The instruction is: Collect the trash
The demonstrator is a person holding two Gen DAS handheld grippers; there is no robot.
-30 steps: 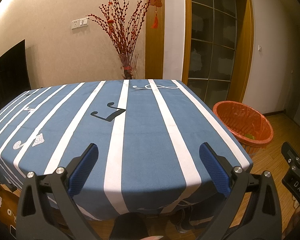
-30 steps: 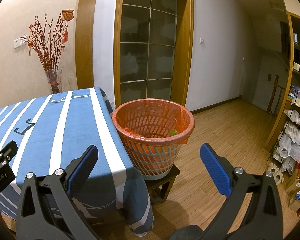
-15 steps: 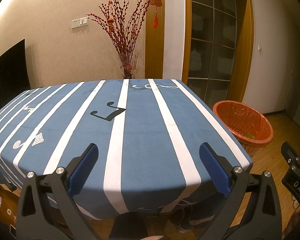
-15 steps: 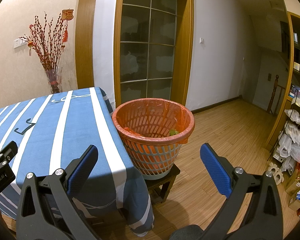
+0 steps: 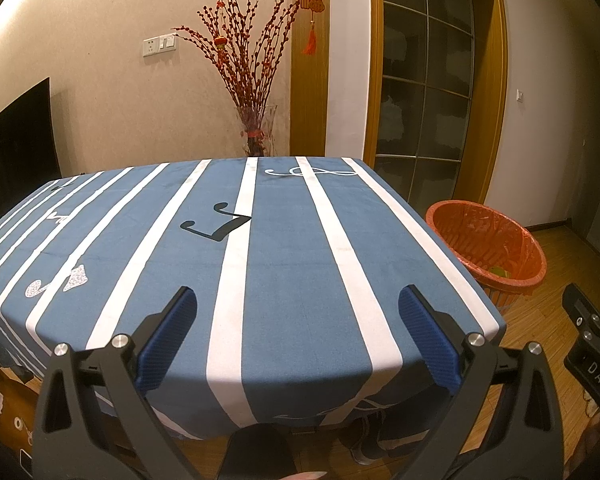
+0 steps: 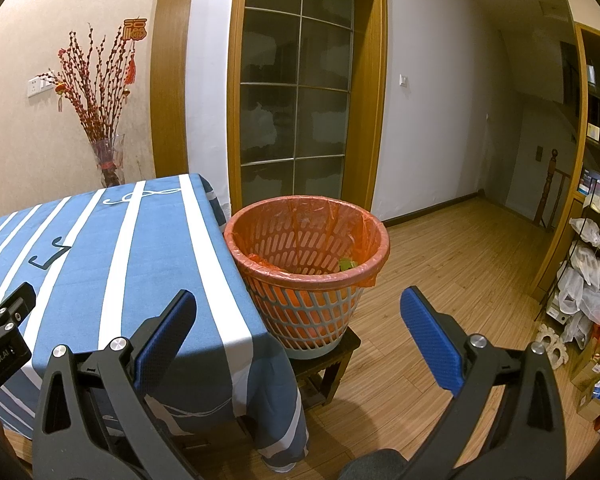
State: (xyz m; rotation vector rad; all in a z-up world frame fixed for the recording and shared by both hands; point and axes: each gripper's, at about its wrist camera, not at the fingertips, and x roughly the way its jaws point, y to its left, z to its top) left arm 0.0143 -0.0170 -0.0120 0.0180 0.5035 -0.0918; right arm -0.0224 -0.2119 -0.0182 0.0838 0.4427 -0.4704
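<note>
Left tongs (image 5: 296,320) hanging wide open and empty over the striped tabletop (image 5: 284,256), right tongs (image 6: 298,320) gaping empty toward the orange bin (image 6: 308,276), bin sitting on a stool (image 6: 332,360) touching the tabletop's edge, green trash (image 6: 348,264) lying inside.

Basket (image 6: 306,276) on stool (image 6: 332,356), right of table (image 6: 112,248).

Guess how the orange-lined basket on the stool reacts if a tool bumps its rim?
The basket is probably light: slotted plastic walls, only a few scraps visible inside. It sits on a small stool hardly wider than its base, so a sideways bump might slide or tip it off. The thin liner would likely crumple.
</note>
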